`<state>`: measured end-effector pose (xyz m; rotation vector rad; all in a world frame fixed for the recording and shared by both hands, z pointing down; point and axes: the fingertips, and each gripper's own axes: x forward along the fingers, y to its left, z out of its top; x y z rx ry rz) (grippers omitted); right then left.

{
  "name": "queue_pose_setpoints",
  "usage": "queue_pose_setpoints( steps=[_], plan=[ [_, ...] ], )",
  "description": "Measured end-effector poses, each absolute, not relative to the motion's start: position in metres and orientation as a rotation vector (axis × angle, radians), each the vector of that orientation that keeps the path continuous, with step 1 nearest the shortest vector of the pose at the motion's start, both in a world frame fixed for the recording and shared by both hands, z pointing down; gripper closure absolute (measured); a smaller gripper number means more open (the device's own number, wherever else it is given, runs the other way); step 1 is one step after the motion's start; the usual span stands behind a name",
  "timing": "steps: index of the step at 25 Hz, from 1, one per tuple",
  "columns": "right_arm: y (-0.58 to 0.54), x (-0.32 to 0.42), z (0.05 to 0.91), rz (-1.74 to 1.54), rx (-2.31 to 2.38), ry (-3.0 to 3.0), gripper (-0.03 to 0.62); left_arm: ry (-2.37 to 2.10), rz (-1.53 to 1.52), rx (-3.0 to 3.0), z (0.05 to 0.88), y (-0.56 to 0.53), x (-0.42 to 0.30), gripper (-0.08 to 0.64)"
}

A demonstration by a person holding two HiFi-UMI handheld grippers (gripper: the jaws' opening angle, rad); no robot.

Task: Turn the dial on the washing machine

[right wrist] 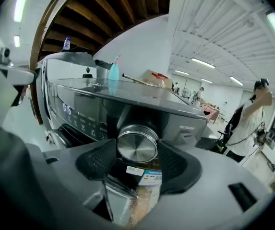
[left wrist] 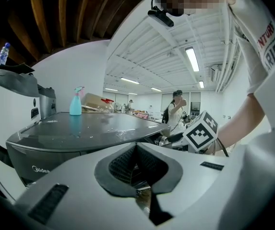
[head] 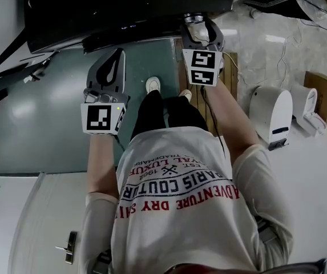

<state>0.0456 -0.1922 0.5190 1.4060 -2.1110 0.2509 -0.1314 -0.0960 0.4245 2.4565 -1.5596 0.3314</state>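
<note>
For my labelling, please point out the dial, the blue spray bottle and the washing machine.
dial (right wrist: 137, 145), right gripper view, shiny front face.
blue spray bottle (right wrist: 113, 74), right gripper view, its body.
washing machine (right wrist: 144, 97), right gripper view, its top.

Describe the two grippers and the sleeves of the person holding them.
Both the left gripper and the right gripper have light grey moulded shells lined inside with dark ribbed pads. Each carries a white cube printed with black square markers. A thin dark cable trails from the right one. The sleeves are off-white.
</note>
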Motion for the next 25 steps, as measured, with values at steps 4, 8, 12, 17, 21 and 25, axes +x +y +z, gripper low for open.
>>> queue_pose_setpoints(
  steps=[4,8,12,17,21,25],
  plan=[
    [-0.194,0.053,0.522,0.431,1.418,-2.158,0.307,-1.564,0.341,2.474,0.422,-0.097,-0.132,0.545],
    [-0.195,0.054,0.524,0.680,1.424,-2.218,0.307,-1.571,0.340,2.476,0.421,-0.097,-0.132,0.545],
    [-0.194,0.055,0.523,0.703,1.414,-2.279,0.307,-1.570,0.346,2.482,0.421,-0.098,-0.128,0.545],
    [-0.186,0.056,0.505,0.371,1.478,-2.265,0.287,-1.564,0.346,2.486,0.420,-0.096,-0.123,0.545],
    [-0.183,0.051,0.507,0.160,1.428,-2.200,0.282,-1.571,0.351,2.485,0.420,-0.099,-0.124,0.545],
    [-0.185,0.050,0.518,0.066,1.385,-2.140,0.292,-1.581,0.358,2.466,0.423,-0.098,-0.126,0.545]
  ],
)
